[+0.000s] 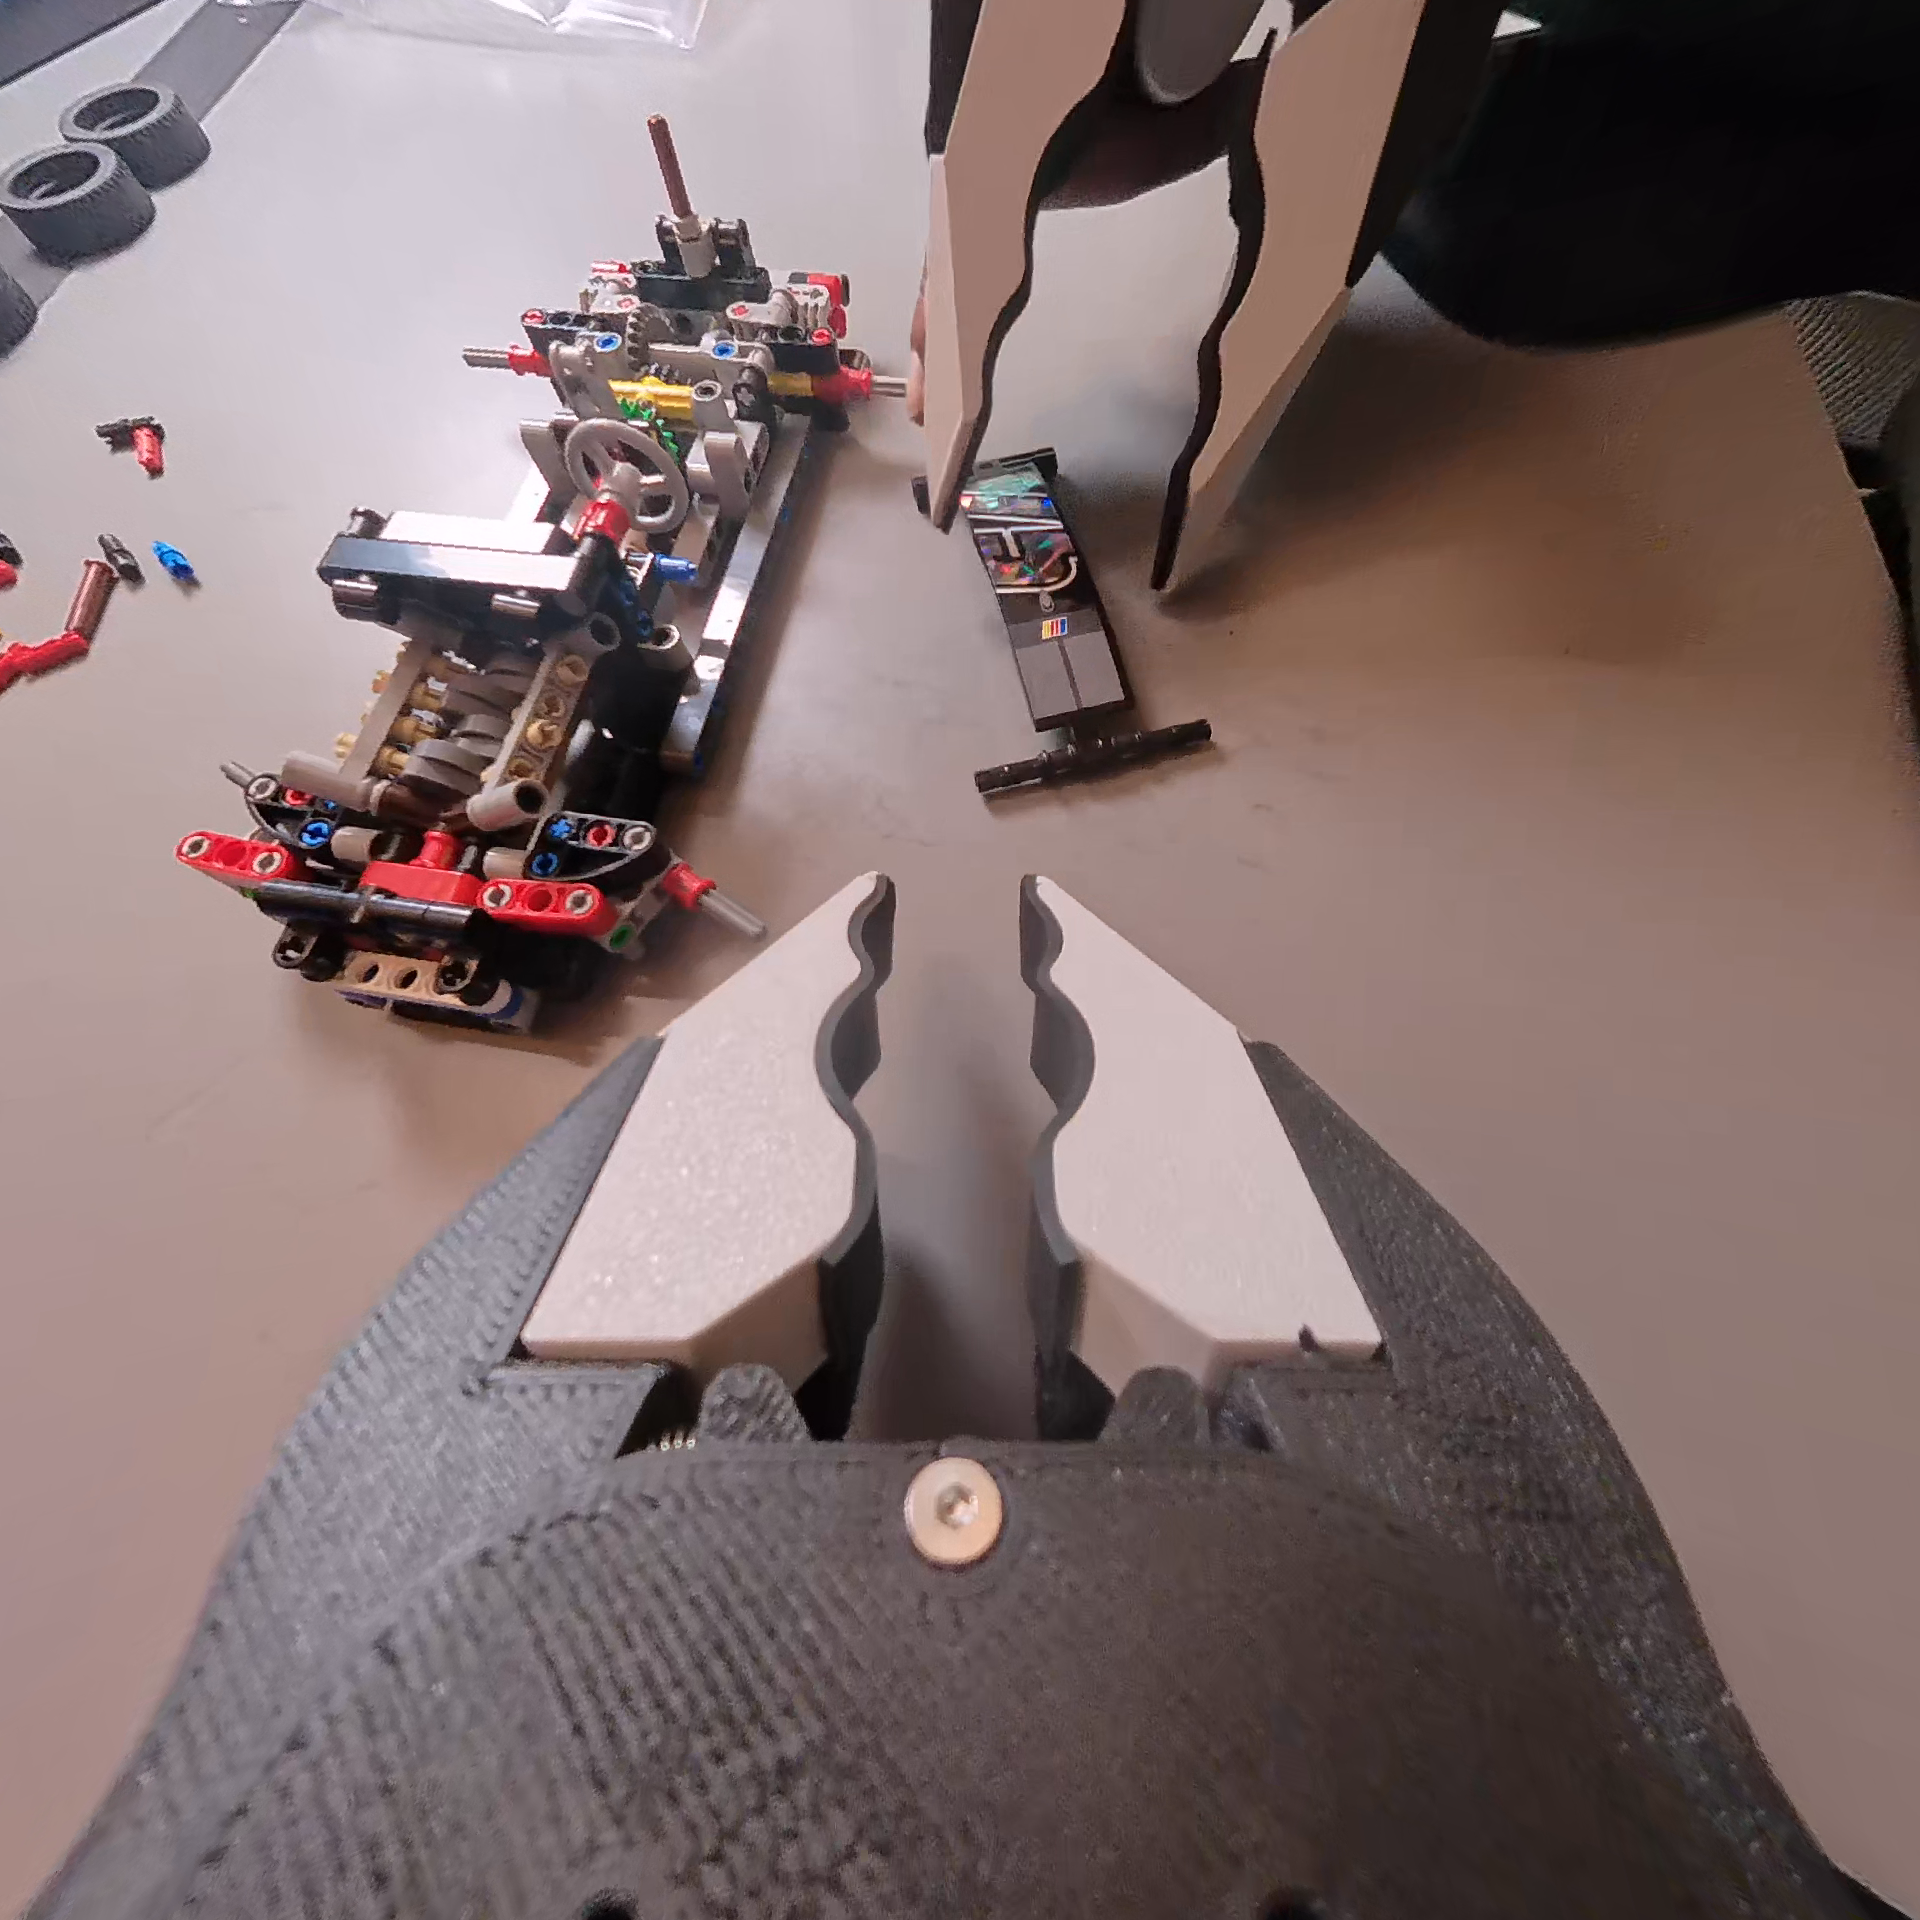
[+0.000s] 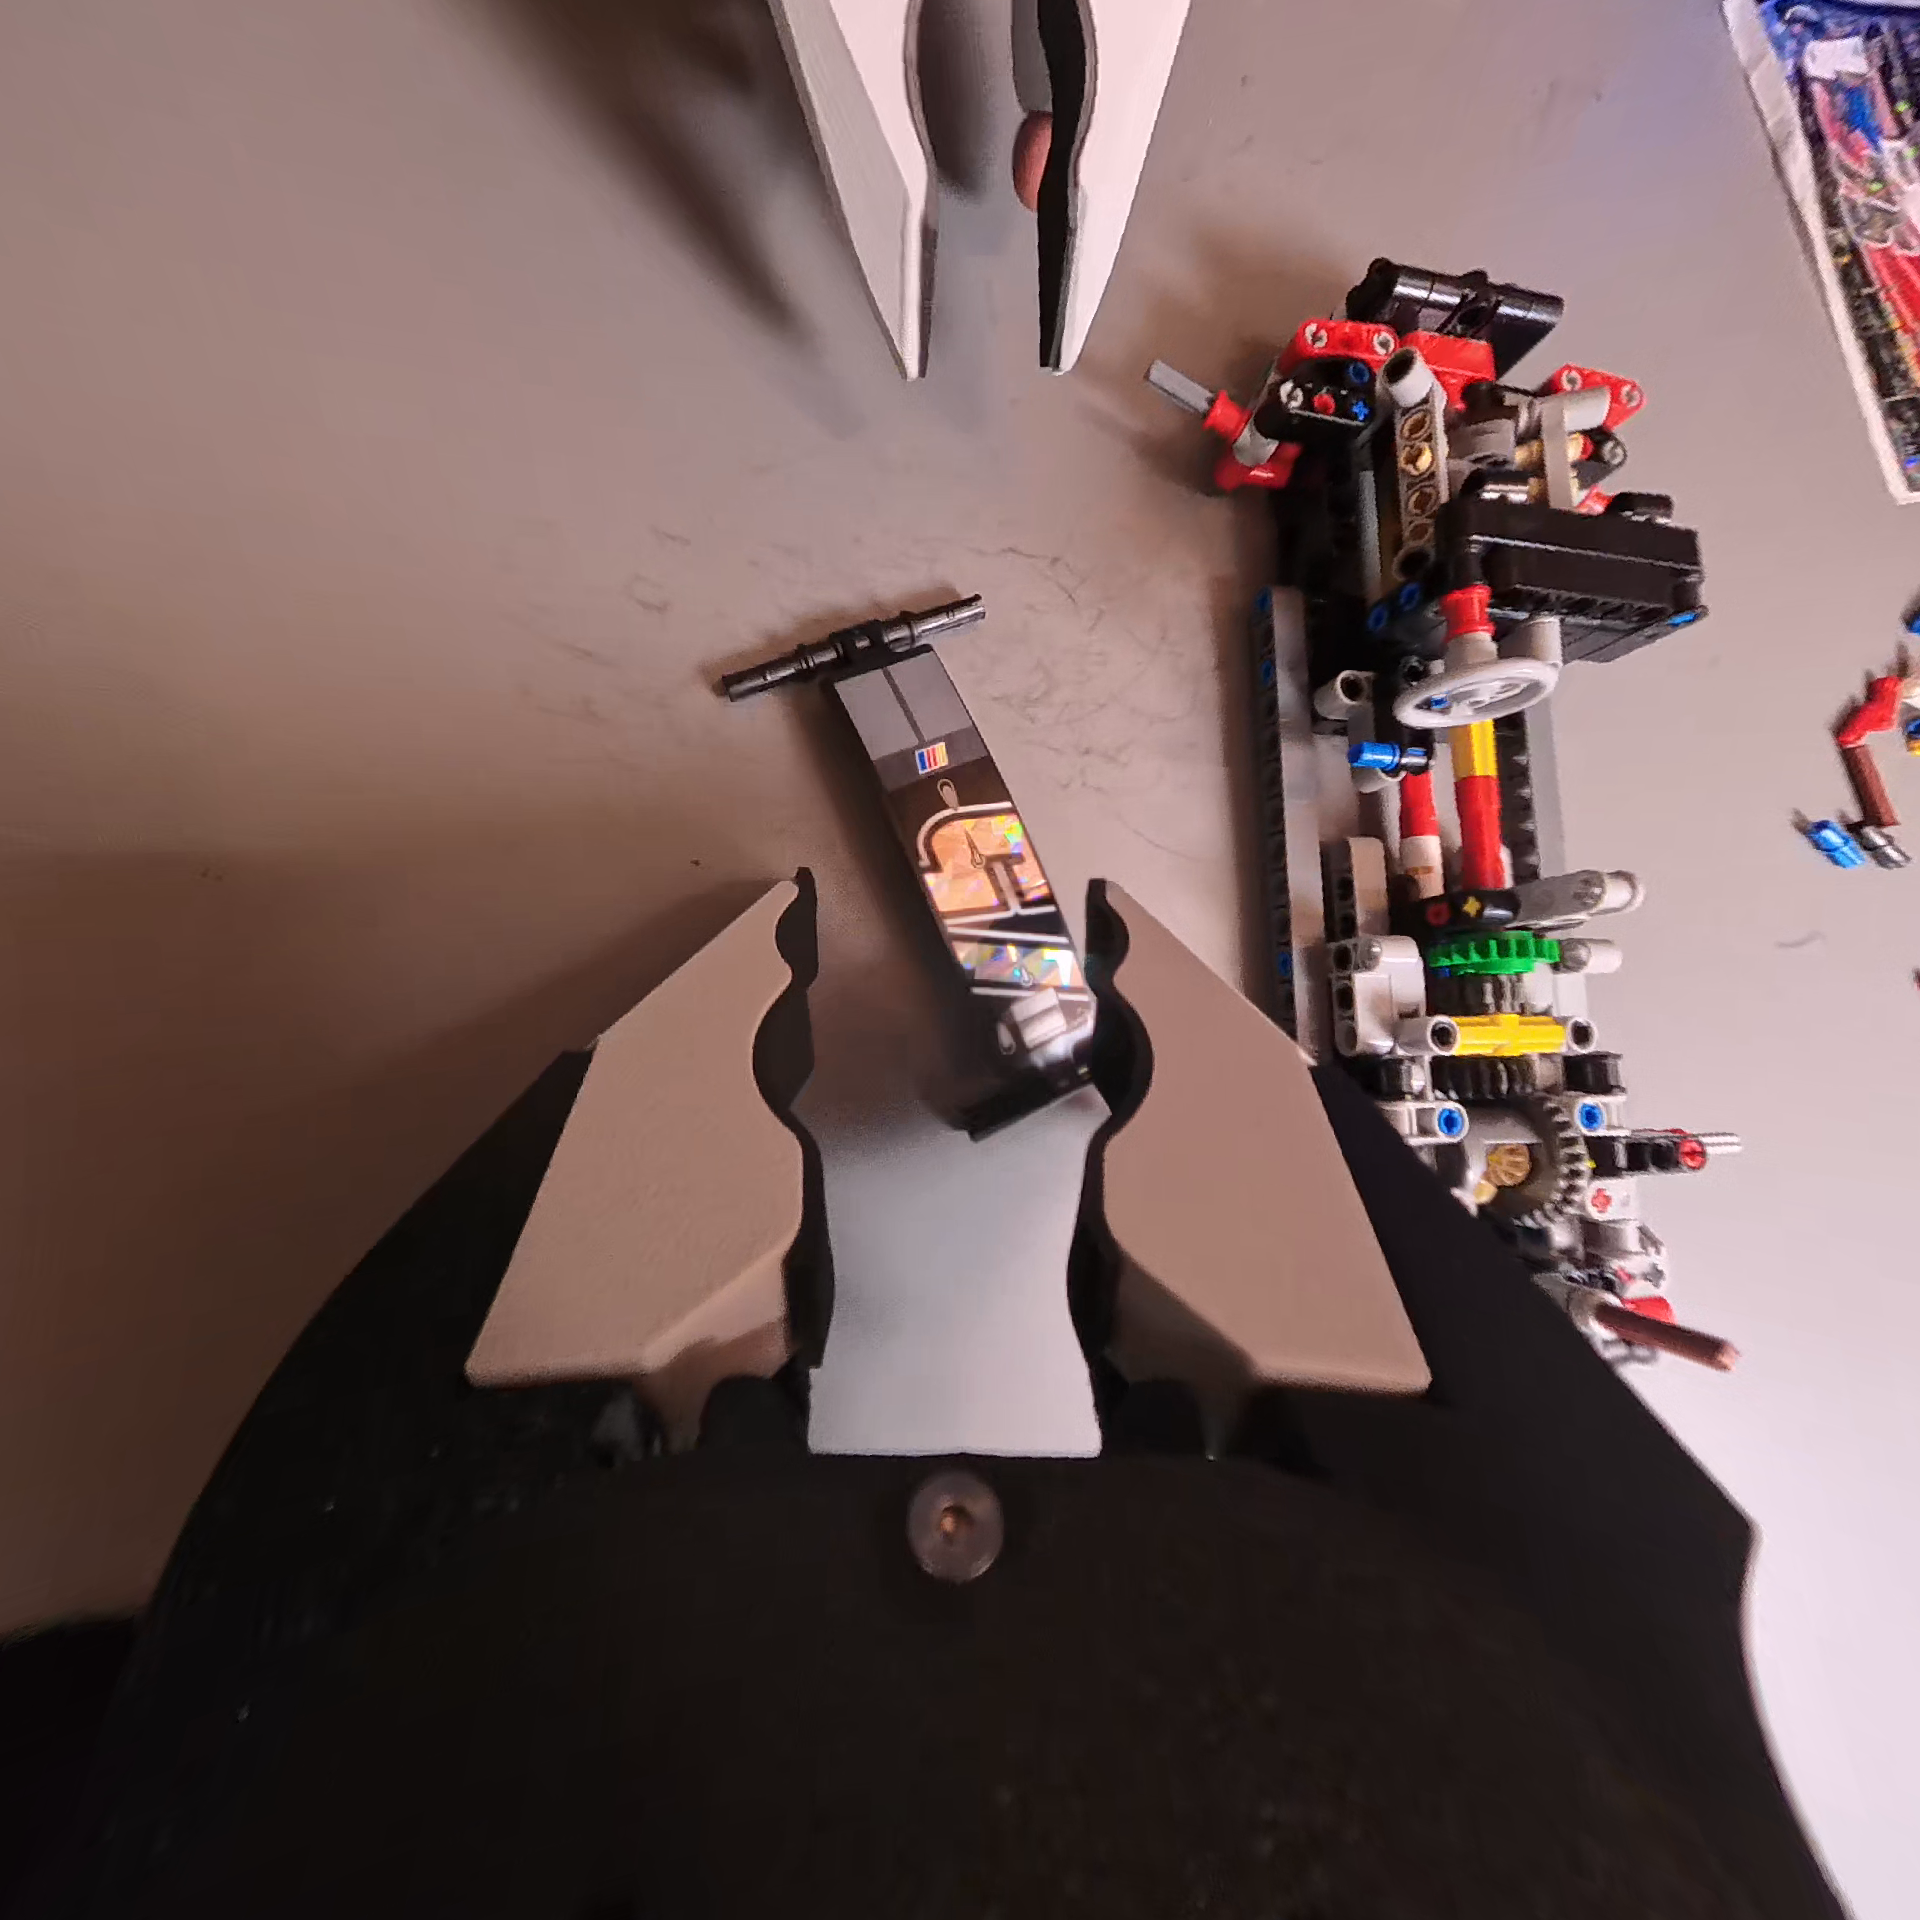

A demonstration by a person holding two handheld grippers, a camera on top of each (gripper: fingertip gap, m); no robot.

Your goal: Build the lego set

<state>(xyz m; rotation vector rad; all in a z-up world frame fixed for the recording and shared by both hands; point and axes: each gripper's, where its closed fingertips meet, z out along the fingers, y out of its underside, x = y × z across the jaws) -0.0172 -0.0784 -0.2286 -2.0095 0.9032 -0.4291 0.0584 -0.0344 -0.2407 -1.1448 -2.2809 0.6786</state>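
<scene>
A long Lego car chassis (image 1: 540, 644) of black, grey and red parts lies on the tan table; it also shows in the right wrist view (image 2: 1455, 810). Beside it lies a black panel with a shiny sticker (image 2: 966, 883), joined to a black axle (image 2: 852, 646). My right gripper (image 2: 951, 888) is open and straddles the panel's near end, with the right finger (image 2: 1117, 977) close against it. In the left wrist view the same gripper (image 1: 1055, 545) stands over the panel (image 1: 1044, 592). My left gripper (image 1: 956, 894) is open and empty, short of the axle (image 1: 1091, 753).
Black tyres (image 1: 78, 197) sit at the far left. Loose red, blue and brown pins (image 1: 83, 613) lie left of the chassis. A printed booklet (image 2: 1849, 208) lies past the chassis. A person's dark sleeve (image 1: 1662, 156) is behind the right gripper. My hands' fingertips stand some 10 cm from each other.
</scene>
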